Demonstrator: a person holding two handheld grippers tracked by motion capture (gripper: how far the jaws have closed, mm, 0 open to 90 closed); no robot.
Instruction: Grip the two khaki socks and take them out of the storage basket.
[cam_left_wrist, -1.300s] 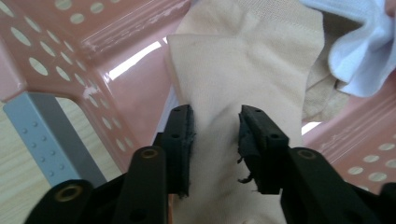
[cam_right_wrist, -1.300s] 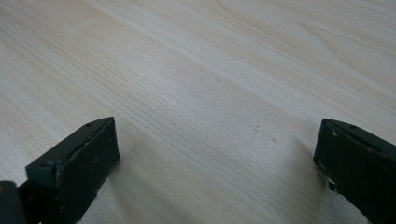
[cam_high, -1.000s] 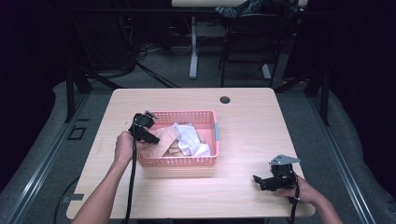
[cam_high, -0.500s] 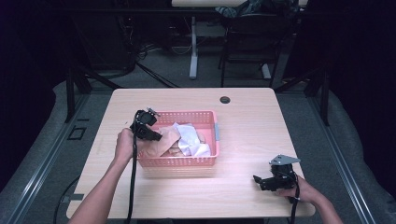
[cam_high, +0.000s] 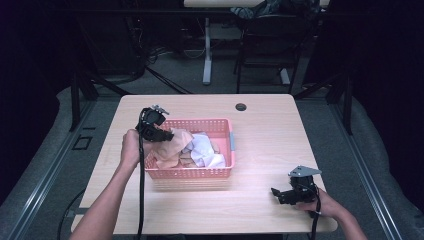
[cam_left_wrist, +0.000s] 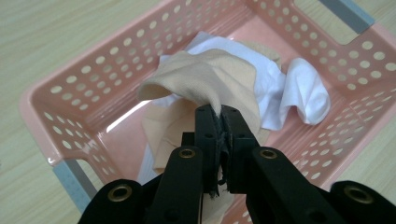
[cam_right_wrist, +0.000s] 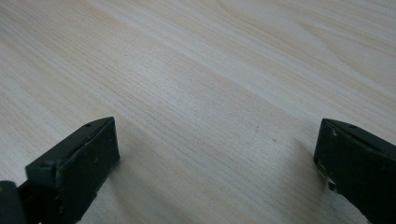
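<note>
**Beige cloth pinched and lifted at the basket's left end**

A pink perforated basket (cam_high: 200, 172) sits on the wooden table (cam_high: 270, 135), a little left of centre. Inside it lies a jumble of soft fabric: a white cloth (cam_left_wrist: 299, 88) bunched toward the middle and right, and beige pieces under and beside it, one flat against the basket floor.

The left gripper (cam_high: 162, 134) hangs over the basket's left end, its jaws pressed together on a fold of the beige cloth (cam_left_wrist: 210, 77) — in the left gripper view the fabric is squeezed right between the two black tips and arches up and away from them over the white cloth. The rest of that beige piece drapes down into the basket.

The right gripper (cam_high: 280, 194) rests low at the table's near right corner, well apart from the basket, jaws spread wide with bare wood between them.

Compared with a second ago, the left gripper sits higher and the beige cloth has come up with it — then it lay lower among the heap, with the jaws just closing on it. The right gripper has not shifted.
</note>
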